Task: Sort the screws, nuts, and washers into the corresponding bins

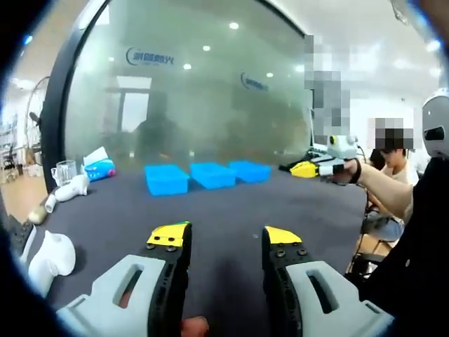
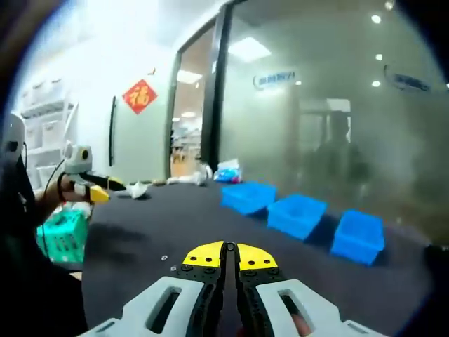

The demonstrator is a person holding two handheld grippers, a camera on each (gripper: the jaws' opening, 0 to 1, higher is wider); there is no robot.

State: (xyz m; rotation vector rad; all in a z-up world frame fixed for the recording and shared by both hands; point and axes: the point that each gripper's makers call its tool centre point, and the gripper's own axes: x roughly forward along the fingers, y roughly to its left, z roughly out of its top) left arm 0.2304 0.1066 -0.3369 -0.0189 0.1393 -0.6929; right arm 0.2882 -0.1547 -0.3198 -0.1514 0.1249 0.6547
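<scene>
A dark table fronts a frosted glass wall. I see three blue bins in a row mid-frame, and small fasteners at lower centre. My left gripper gapes apart; my right gripper is closed, empty.

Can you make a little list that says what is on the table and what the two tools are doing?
table: dark top
bins: three blue bins in a row near the glass wall
small parts: a few tiny bits on the table, too small to name
left tool: jaws apart, nothing between them
right tool: jaws together, nothing seen between them
other things: white jug, blue packet, clear cup
people: another person at the table edge holding a yellow-tipped tool
</scene>
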